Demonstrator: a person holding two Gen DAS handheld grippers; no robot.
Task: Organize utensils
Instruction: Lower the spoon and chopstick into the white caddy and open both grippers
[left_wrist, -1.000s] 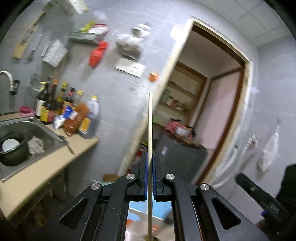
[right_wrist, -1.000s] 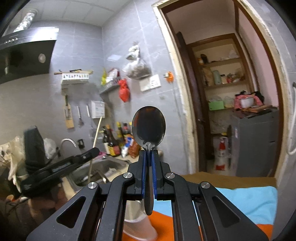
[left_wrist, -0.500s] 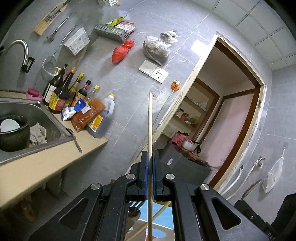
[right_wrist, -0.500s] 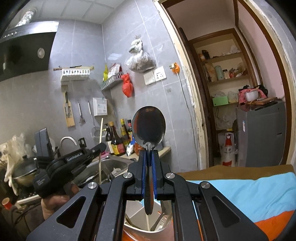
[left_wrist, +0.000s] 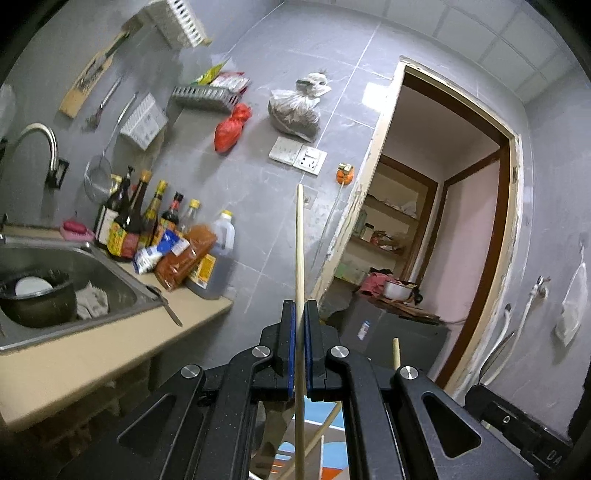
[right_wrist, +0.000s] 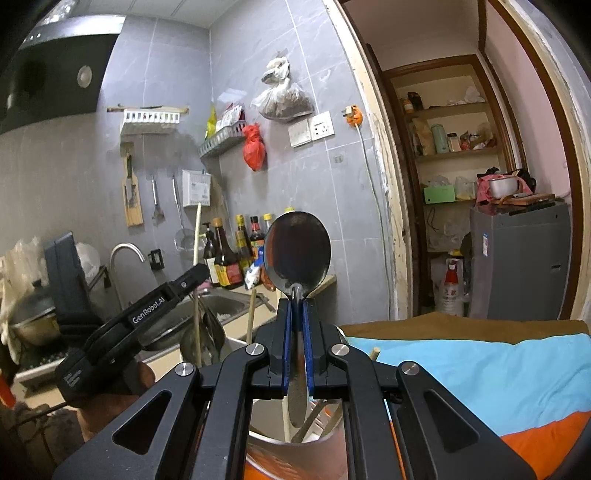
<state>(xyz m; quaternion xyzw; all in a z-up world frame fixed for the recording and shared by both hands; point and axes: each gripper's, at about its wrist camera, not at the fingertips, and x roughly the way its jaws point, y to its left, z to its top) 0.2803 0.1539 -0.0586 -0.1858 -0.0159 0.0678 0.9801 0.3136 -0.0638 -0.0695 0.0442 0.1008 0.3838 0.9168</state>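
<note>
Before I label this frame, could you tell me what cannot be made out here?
- Chopstick lower end: left wrist view, cut off by the bottom edge.
- Spoon handle tip: right wrist view, hidden behind the right tongs.
- Holder contents: right wrist view, mostly hidden by the tongs' body.

Two fisheye cameras sit close behind their jaws, facing level across a kitchen; both show the sink (left_wrist: 74, 280) (right_wrist: 218, 306) and doorway (left_wrist: 443, 206) (right_wrist: 461, 184) beyond.

Tabletop (right_wrist: 424, 326) covered by blue-and-orange cloth (right_wrist: 480, 373); metal cup (right_wrist: 295, 454) with chopsticks stands on the cloth.
</note>
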